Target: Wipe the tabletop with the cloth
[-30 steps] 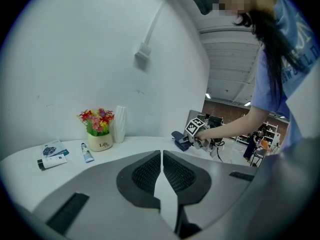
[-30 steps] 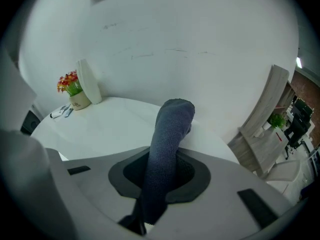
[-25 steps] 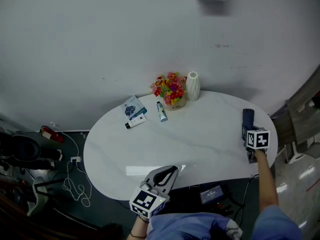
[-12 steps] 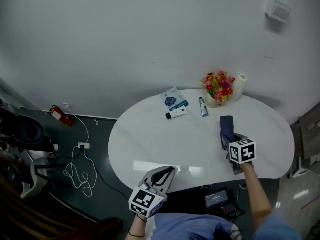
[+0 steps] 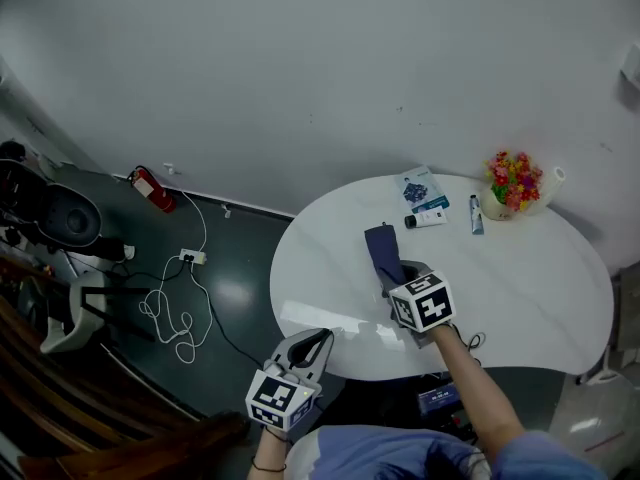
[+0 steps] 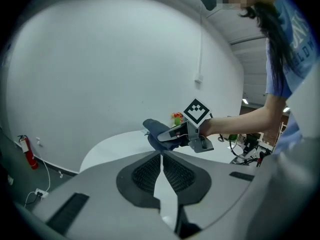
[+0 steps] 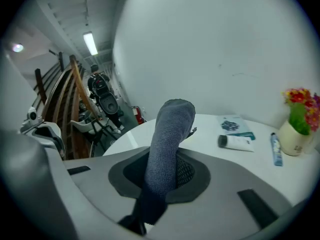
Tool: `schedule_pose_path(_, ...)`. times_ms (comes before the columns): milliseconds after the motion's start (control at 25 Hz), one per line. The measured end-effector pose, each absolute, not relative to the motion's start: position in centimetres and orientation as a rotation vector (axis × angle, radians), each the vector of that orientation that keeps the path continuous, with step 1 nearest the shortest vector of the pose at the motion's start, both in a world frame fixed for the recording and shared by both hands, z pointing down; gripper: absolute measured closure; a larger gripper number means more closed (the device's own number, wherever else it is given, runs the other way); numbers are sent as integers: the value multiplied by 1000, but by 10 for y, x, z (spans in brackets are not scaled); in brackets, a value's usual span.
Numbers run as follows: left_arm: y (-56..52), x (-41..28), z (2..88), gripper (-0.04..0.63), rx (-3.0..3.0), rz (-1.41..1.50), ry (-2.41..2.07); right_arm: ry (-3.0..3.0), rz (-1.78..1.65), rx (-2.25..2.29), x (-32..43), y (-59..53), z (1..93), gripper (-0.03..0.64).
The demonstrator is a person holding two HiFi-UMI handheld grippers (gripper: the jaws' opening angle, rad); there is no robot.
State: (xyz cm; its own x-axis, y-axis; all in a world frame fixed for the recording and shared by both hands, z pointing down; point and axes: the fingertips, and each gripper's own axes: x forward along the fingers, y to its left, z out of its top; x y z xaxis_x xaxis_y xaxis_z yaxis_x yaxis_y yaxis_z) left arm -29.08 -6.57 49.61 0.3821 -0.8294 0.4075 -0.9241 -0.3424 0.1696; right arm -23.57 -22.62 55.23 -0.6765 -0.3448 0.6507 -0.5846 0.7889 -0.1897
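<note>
Desk (image 5: 520, 278) count: one cloth (image 5: 380, 248), one booklet (image 5: 417, 187), white tube (image 5: 428, 219), blue tube (image 5: 475, 214), one flower pot (image 5: 512, 190) and one vase (image 5: 549, 183) by the far edge. Right gripper (image 5: 392, 271) clamps the cloth, which sticks out ahead of its jaws over the desk's left part. Left gripper (image 5: 316, 342) is clenched and empty, off the near edge.
</note>
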Motion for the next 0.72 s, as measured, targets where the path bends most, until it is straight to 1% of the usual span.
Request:
schedule_pose_path(160,-45,-324,502,575,2196,334,-1599,-2411,484,518,-317,-197,558,549)
schedule_pose_path(360,-17,-348,509,575,2113,330,-1659,-2399,471,351,-386,-157,578,549)
schedule_pose_path(560,5,-364,515,575,2034,317,-1704,-2400,448,211,-431,-117,591,549)
schedule_pose_path(720,10,-367,516,575,2018,314,-1721,-2369,425,147,-442,-99,607,549)
